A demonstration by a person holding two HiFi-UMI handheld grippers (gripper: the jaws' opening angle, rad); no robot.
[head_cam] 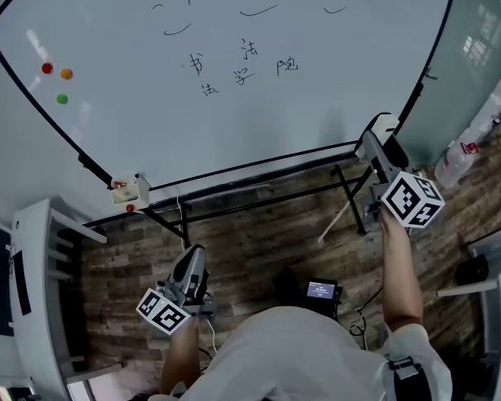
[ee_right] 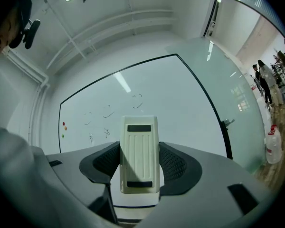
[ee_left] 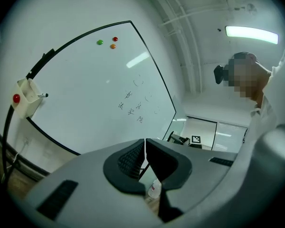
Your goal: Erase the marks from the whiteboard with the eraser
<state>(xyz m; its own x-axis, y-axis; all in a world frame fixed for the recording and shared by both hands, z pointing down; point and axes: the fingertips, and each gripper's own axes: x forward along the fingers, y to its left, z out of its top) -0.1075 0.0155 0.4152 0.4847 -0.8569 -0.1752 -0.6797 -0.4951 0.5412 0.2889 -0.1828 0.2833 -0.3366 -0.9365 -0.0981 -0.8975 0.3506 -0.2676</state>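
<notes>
The whiteboard stands ahead with three smile marks and handwritten characters in its upper middle. My right gripper is shut on a cream eraser, held near the board's lower right corner, apart from the marks. In the right gripper view the eraser stands upright between the pads, with the marks far beyond it. My left gripper hangs low over the floor, below the board, shut with nothing in it; its pads meet in the left gripper view.
Three coloured magnets sit on the board's left side. A small white holder with a red magnet hangs at the lower left of the frame. The black stand runs under the board. A white cabinet is left; a bottle right.
</notes>
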